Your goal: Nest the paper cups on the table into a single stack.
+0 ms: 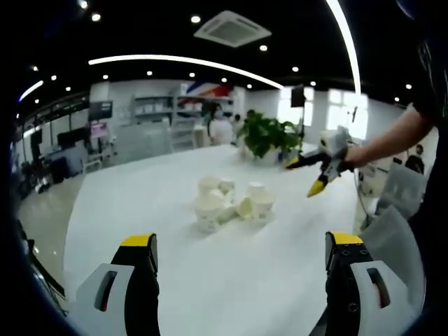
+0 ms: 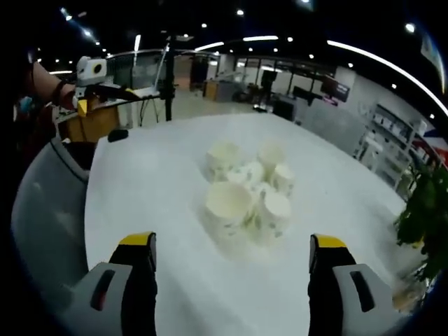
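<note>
- Left gripper view: we see our left gripper (image 1: 240, 262) with its yellow-tipped jaws spread wide apart and nothing between them, above the white table (image 1: 140, 210).
- At 12 o'clock from those jaws, well apart from them, the paper cups (image 1: 231, 201) sit in a loose cluster on the table, some upright and some tipped on their sides.
- At 2 o'clock the right gripper (image 1: 316, 173) is held in a hand (image 1: 353, 155) above the table's far side; its jaws stand parted and empty.
- Beyond the cups a potted plant (image 1: 269, 134) stands at the table's far edge, with shelves and glass partitions behind it and a black ceiling with spot lights and curved light strips overhead.
- Right gripper view: we see the right gripper's jaws wide apart and empty, the cups bunched at 12 o'clock, touching one another.
- At 10 o'clock the left gripper shows above the table's edge; we cannot tell its jaws from there.
- Plant leaves show at 3 o'clock.
</note>
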